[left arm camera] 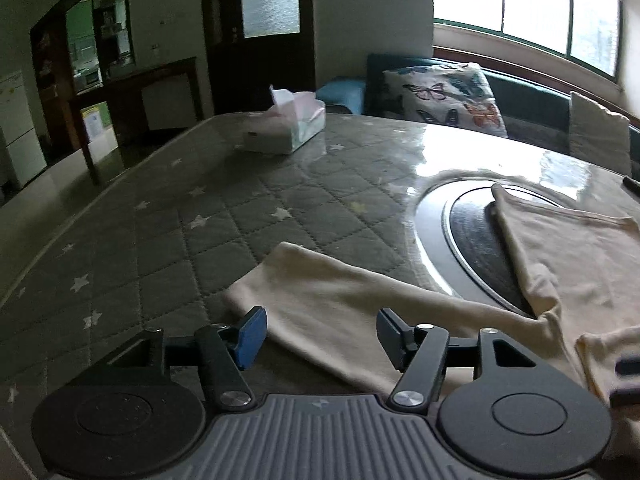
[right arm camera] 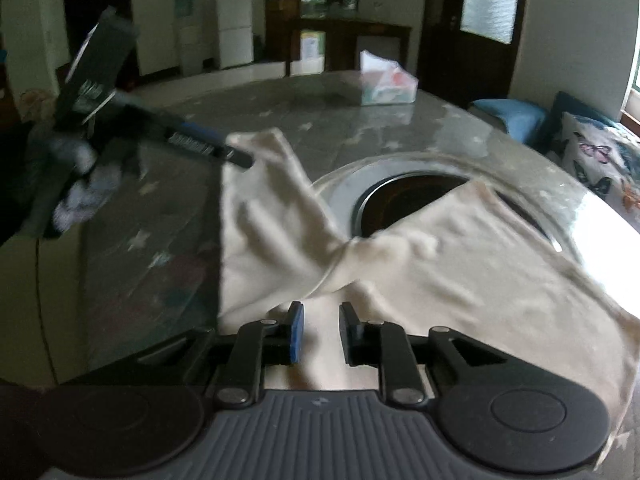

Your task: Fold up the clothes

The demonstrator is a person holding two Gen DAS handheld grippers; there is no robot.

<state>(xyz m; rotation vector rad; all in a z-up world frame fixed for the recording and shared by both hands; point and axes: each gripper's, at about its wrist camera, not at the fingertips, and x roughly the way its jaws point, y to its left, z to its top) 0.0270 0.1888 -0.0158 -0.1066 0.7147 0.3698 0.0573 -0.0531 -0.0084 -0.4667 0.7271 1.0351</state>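
A cream long-sleeved garment (left arm camera: 580,256) lies spread on the table, its body partly over a round dark recess (left arm camera: 476,232). One sleeve (left arm camera: 340,300) stretches left across the quilted cover. My left gripper (left arm camera: 322,336) stands wide open just above that sleeve, one finger on either side of it near the cuff. In the right wrist view the garment (right arm camera: 460,264) fills the middle. The right gripper (right arm camera: 323,332) is open with a narrower gap, low over the cloth's near edge. The left gripper (right arm camera: 236,156) shows blurred at the sleeve's end (right arm camera: 264,140).
The table (left arm camera: 200,232) has a grey star-patterned quilted cover under a glossy sheet. A tissue box (left arm camera: 286,130) stands at the far side. Beyond are a sofa with a butterfly cushion (left arm camera: 444,96), a window and dark cabinets. A blurred dark shape (left arm camera: 628,380) sits at the right edge.
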